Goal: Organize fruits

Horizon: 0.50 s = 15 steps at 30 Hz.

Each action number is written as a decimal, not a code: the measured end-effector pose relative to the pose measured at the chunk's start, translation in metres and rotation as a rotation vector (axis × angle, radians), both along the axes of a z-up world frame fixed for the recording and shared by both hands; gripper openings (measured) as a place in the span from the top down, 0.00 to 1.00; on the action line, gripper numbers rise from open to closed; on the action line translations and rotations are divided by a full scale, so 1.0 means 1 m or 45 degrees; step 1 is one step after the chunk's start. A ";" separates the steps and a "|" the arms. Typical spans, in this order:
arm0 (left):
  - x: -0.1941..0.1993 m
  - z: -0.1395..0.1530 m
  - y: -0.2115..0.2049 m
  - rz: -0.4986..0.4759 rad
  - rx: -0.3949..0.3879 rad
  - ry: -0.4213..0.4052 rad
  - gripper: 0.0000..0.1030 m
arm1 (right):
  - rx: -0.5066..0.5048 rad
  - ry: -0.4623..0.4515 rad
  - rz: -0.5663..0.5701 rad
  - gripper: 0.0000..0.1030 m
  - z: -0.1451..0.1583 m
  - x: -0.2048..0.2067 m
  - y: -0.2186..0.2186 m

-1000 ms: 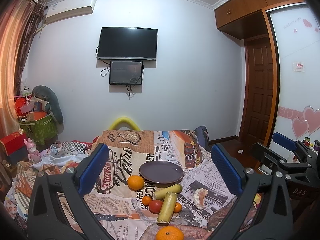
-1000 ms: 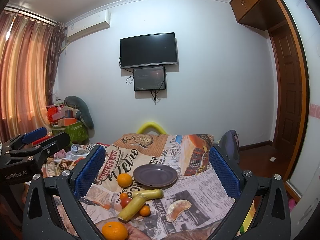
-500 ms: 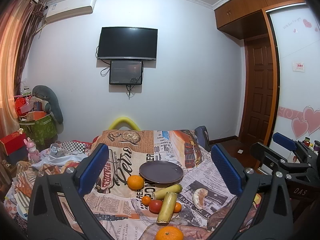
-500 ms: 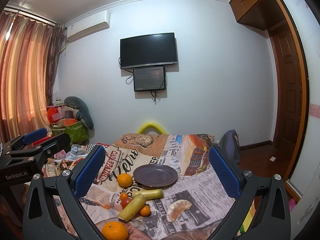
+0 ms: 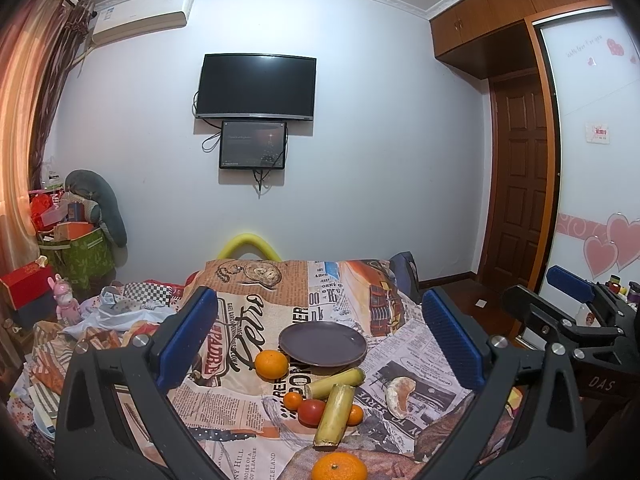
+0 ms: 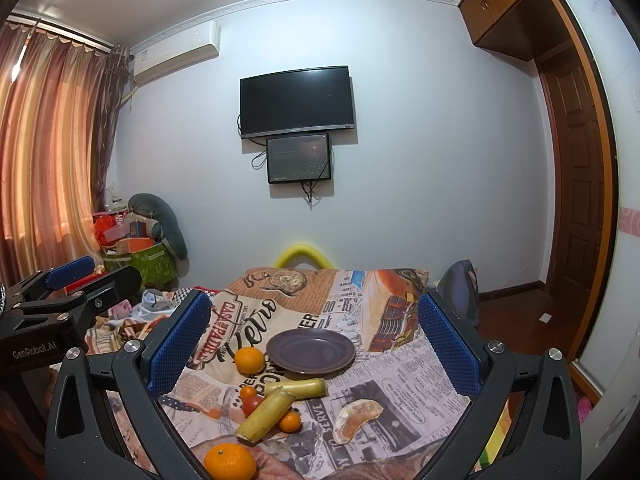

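Fruits all loose on the newsprint cloth (image 5: 256, 320) — nothing on the purple plate (image 5: 322, 345) yet, so sorting hasn't started. Big orange (image 5: 271, 364) at the plate's 8 o'clock, remaining pieces around 6. Left gripper (image 5: 320, 340) and right gripper (image 6: 314, 344) both spread wide, empty.

A black TV (image 5: 256, 85) hangs on the far wall, with a smaller screen (image 5: 253, 145) just below it and an air conditioner (image 5: 141, 20) upper left. Curtains (image 6: 44, 152) at left; brown door (image 5: 520, 184) at right. A newsprint-patterned cloth (image 5: 256, 320) covers the table.
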<state>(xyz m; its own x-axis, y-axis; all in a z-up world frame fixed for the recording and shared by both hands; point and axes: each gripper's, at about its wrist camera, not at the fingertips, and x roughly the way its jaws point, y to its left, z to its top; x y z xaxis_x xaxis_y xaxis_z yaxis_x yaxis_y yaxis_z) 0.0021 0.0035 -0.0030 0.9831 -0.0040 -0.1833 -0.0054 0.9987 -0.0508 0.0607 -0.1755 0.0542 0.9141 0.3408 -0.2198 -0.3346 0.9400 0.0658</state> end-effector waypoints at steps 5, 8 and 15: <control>0.001 -0.001 0.000 0.007 0.002 0.004 0.00 | -0.003 0.000 0.001 0.00 0.000 -0.001 0.000; 0.001 -0.001 0.000 0.012 0.005 0.008 0.00 | -0.029 0.003 -0.011 0.00 -0.001 0.001 0.002; 0.008 -0.010 0.000 0.017 0.041 0.063 0.00 | -0.018 0.056 -0.002 0.00 -0.010 0.007 -0.002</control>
<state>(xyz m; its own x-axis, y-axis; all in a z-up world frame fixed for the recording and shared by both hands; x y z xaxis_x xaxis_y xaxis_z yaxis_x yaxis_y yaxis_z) 0.0106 0.0033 -0.0133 0.9727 0.0155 -0.2318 -0.0202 0.9996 -0.0181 0.0681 -0.1771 0.0444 0.9039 0.3359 -0.2647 -0.3302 0.9415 0.0670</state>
